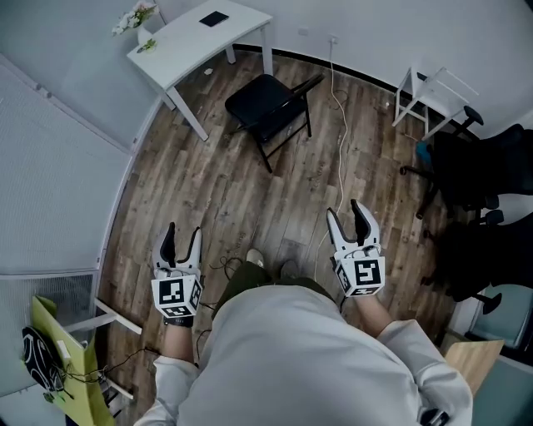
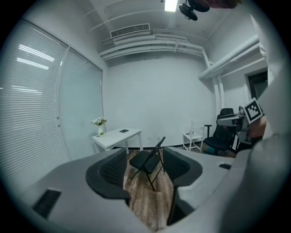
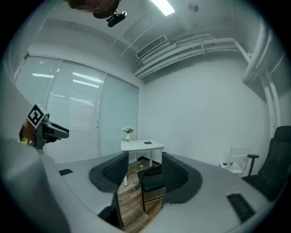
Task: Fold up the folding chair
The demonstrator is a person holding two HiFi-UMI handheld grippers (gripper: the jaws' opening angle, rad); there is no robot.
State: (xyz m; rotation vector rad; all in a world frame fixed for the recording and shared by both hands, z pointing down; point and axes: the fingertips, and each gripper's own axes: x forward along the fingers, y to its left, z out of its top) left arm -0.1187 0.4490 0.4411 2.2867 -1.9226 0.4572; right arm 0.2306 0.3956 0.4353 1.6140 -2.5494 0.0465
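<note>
While the folding chair stands fully unfolded on the wood floor just beside the white table, well ahead of the person, the left gripper and right gripper are held out, jaws apart and empty. The step in hand appears to be the approach. The next move likely calls for closing in and gripping the seat and backrest.

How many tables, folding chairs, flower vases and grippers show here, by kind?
White table: 1
Black folding chair: 1
Flower vase: 1
Gripper: 2, left gripper and right gripper
Total: 5
</note>
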